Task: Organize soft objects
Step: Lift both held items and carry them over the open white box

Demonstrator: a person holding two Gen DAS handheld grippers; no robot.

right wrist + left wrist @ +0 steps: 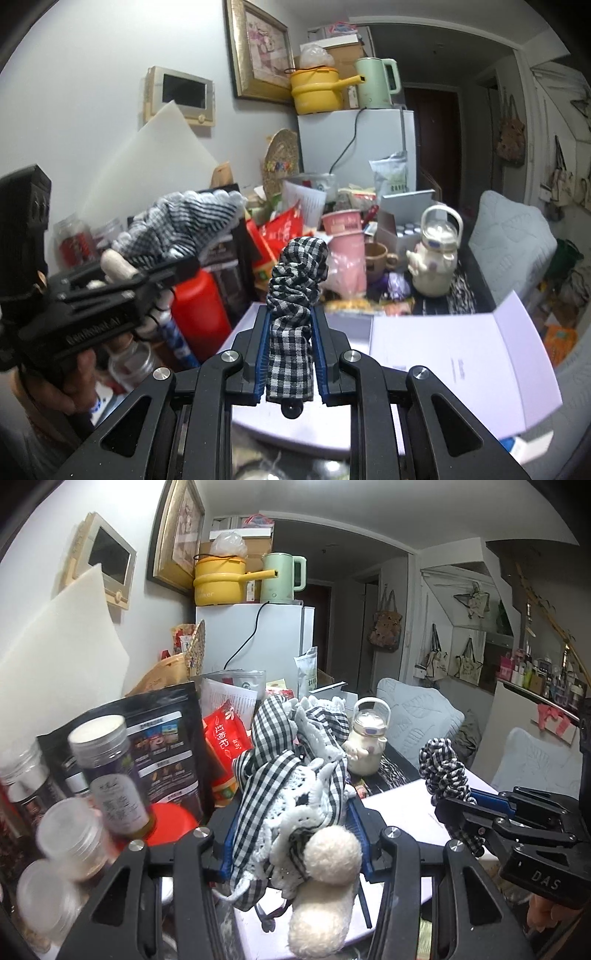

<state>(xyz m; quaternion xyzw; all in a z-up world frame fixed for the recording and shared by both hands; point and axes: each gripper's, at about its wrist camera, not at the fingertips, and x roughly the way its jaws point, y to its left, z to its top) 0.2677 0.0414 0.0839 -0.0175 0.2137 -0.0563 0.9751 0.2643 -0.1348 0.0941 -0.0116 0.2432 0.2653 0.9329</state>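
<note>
My left gripper (295, 812) is shut on a bunched black-and-white checked cloth (273, 775) with white lace trim and two fluffy white pom-poms (332, 853) hanging at the front. In the right wrist view this gripper (190, 264) is held by a hand at the left, with the cloth (184, 221) sticking out above it. My right gripper (291, 314) is shut on a twisted checked fabric band (299, 273) that stands up between its blue pads (263, 332). The left wrist view has that right gripper (456, 799) and the band (443, 764) at the right. Both are lifted above the table.
An open white box (461, 362) lies below the right gripper. Around it stand a red bottle (199, 314), several jars (107, 768), snack bags (225, 746), a pink cup (343, 236) and a cream teapot-shaped bottle (437, 254). A white fridge (354, 140) and cushioned chair (513, 240) stand behind.
</note>
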